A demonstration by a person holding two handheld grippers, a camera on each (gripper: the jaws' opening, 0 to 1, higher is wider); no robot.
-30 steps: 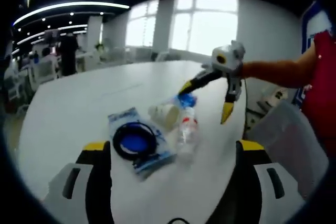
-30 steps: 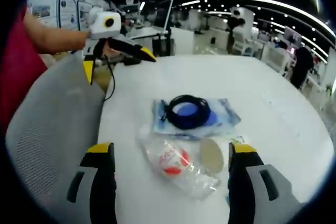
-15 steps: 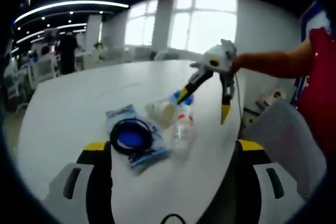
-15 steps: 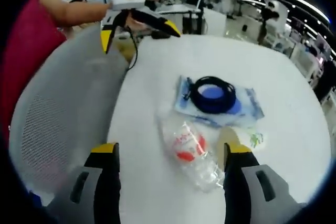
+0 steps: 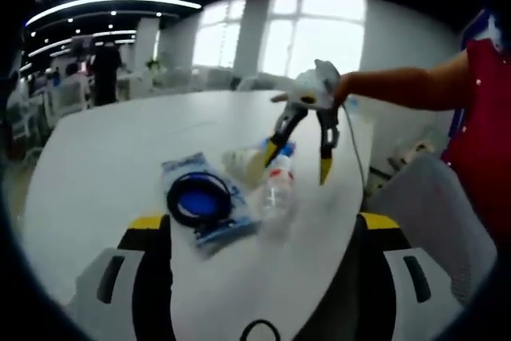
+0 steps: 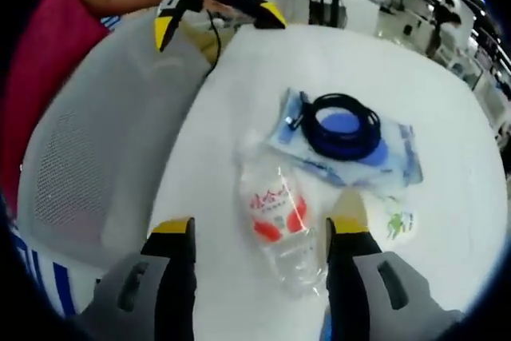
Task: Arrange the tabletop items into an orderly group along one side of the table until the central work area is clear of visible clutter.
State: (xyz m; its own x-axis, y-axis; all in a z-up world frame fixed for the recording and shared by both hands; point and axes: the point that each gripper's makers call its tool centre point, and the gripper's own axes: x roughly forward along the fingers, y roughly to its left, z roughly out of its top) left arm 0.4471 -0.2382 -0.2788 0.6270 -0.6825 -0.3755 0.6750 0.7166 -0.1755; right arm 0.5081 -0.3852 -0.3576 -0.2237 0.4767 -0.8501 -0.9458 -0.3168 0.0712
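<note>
The right gripper [image 6: 254, 233] is held with jaws apart astride the bottle [image 6: 277, 217] at lower centre, presumably for grasping, while the left gripper [image 6: 218, 17], likewise apart, waits at upper left.

A round white table [image 6: 447, 101] carries a small cluster near its edge: a crumpled clear plastic bottle with a red label [image 6: 279, 217] lying on its side, a blue plastic packet topped by a coiled black cable [image 6: 345, 127], and a paper cup [image 6: 389, 220] beside them.
</note>
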